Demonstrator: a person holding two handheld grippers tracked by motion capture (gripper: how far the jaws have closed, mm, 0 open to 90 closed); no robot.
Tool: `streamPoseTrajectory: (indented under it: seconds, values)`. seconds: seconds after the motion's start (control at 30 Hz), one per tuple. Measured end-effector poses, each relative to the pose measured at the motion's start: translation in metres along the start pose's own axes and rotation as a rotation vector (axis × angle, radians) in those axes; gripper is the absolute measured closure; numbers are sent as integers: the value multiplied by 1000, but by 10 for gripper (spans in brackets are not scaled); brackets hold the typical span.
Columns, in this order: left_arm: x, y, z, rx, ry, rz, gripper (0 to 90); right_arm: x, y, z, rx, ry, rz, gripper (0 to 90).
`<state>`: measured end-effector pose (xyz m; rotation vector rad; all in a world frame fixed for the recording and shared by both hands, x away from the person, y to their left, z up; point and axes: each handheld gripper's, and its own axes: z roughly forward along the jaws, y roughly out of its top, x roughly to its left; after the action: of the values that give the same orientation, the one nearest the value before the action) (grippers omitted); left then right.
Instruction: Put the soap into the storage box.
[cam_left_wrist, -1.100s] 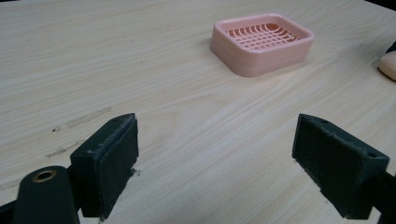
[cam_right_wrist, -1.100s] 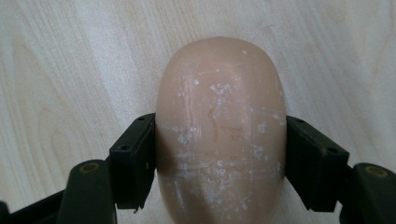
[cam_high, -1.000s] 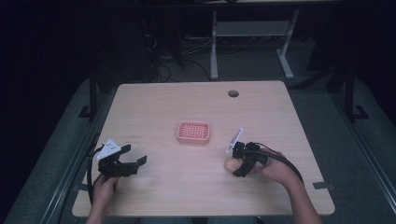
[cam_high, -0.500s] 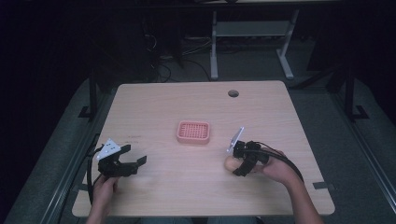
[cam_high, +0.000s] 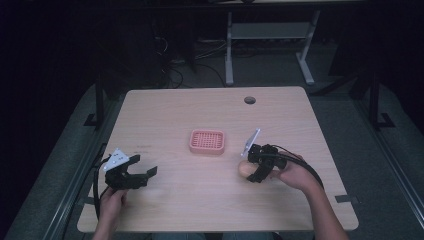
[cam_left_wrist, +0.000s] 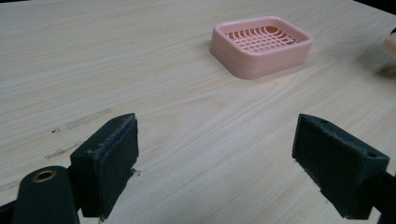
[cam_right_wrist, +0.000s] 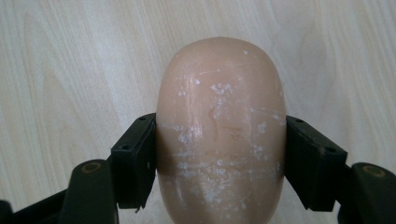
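In the high view, the right gripper (cam_high: 248, 171) clamped the soap bar (cam_high: 243, 169) near the pink soap dish (cam_high: 207, 141) on the table (cam_high: 200, 107); the left gripper (cam_high: 145, 175) sat apart. In the left gripper view, its jaws stood wide with nothing between them. In the right gripper view, both pads (cam_right_wrist: 137, 158) pressed the bar's sides.

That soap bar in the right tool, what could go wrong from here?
The soap bar is rounded and smooth, pinched only at its sides by the right tool, so it might squirt out. The pink soap dish is small and light-looking; a sloppy drop could push it or miss it.
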<state>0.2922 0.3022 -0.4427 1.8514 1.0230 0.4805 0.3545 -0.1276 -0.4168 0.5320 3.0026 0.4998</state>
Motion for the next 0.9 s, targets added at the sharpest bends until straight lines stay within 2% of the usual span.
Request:
streamPoseTrajectory:
  seconds: [0.4, 0.77, 0.9]
  values:
    - [-1, 1, 1, 5, 3, 11, 143, -13, 17, -4, -37, 29, -6, 320]
    - [-2, 2, 2, 6, 0, 14, 143, -17, 29, -2, -36, 29, -17, 320]
    - [-3, 2, 2, 3, -2, 14, 143, -20, 31, -4, -63, 40, -16, 320]
